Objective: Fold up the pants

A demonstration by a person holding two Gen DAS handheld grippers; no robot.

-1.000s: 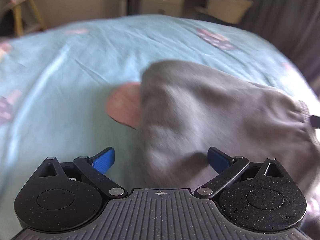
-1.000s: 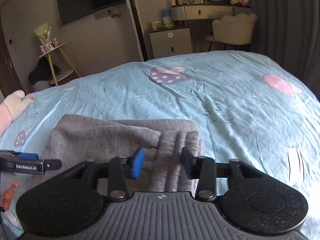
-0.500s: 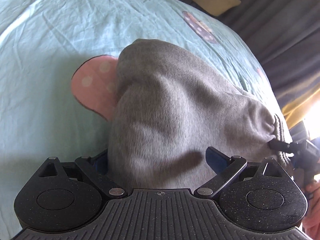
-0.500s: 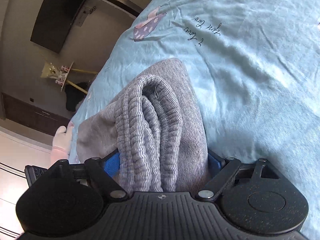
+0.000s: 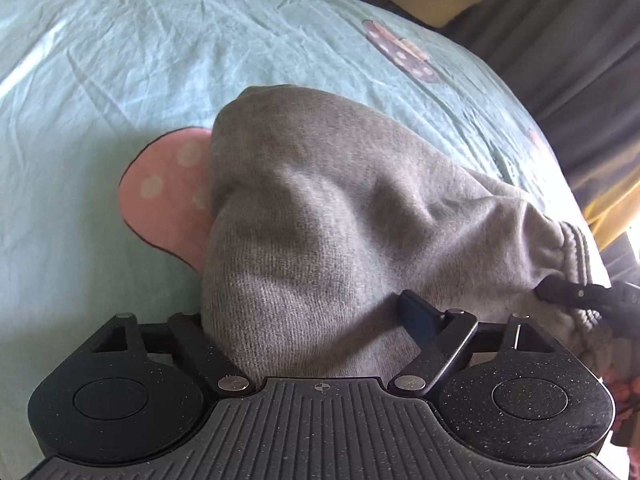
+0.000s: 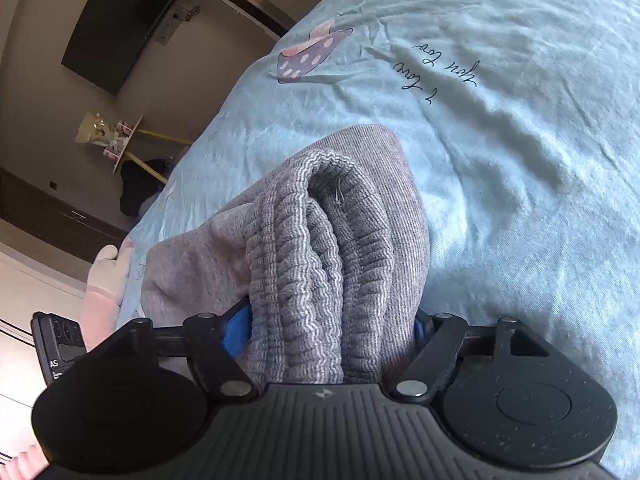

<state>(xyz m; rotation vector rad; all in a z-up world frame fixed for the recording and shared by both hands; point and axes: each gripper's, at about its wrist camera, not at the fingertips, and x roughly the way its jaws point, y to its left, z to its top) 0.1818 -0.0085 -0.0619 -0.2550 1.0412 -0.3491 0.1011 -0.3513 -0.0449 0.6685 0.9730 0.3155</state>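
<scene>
The grey pants point(image 5: 340, 220) lie folded in a thick bundle on the light blue bed sheet point(image 5: 120, 60). My left gripper point(image 5: 308, 320) has the bundle's smooth end between its jaws; the left blue pad is hidden by cloth. My right gripper point(image 6: 332, 328) is closed around the ribbed waistband end of the pants point(image 6: 320, 260), which bulges up between its blue pads. The tip of the right gripper shows in the left wrist view point(image 5: 576, 296) at the waistband.
The sheet has printed pink and purple mushrooms point(image 5: 168, 196) and script lettering point(image 6: 436, 72). Dark curtains point(image 5: 580, 40) hang at the far right. A wall TV point(image 6: 124, 20), a small stand point(image 6: 120, 140) and a pink plush toy point(image 6: 108, 276) lie beyond the bed.
Both grippers tipped down and moved onto the pants' two ends. The right gripper's jaws took in the ribbed waistband; the left gripper's jaws took in the smooth end.
</scene>
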